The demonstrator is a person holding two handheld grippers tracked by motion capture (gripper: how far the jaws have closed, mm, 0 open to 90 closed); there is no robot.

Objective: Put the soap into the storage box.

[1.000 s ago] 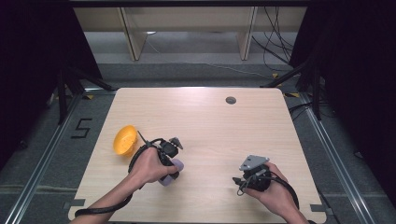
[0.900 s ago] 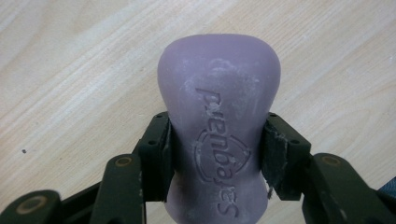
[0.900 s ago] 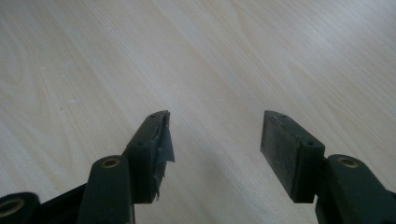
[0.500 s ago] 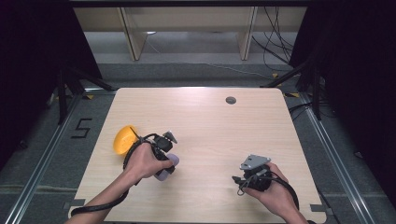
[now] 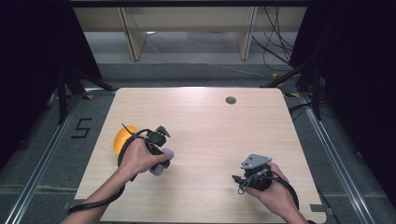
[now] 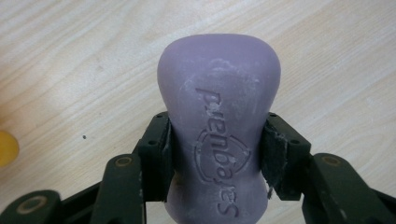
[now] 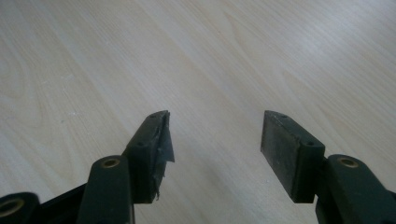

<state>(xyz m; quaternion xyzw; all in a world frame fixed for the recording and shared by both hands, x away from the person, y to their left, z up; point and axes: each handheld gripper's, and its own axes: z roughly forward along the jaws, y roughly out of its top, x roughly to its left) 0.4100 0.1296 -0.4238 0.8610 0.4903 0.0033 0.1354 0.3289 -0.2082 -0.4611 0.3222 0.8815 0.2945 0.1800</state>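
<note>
A purple rubbery piece with raised lettering [image 6: 219,121] is clamped at its narrow waist between the two black jaws of my left gripper [image 6: 217,149]. From above, that purple piece [image 5: 161,163] sits low over the table's left side under the left hand, and my left gripper [image 5: 156,144] is beside an orange round object [image 5: 122,137]. A sliver of the orange object [image 6: 7,148] shows at the left edge of the left gripper view. My right gripper [image 7: 215,140] stands open over bare wood, nothing between its jaws; in the high view the right gripper [image 5: 250,179] is at the front right.
The light wooden table [image 5: 210,126] has a small dark round hole [image 5: 230,100] near its far edge. Metal rails and dark stands flank the table on the floor; shelving legs and cables stand beyond it.
The left hand has carried the purple piece a little toward the left and front, closer over the orange object's side. The right hand has stayed put.
</note>
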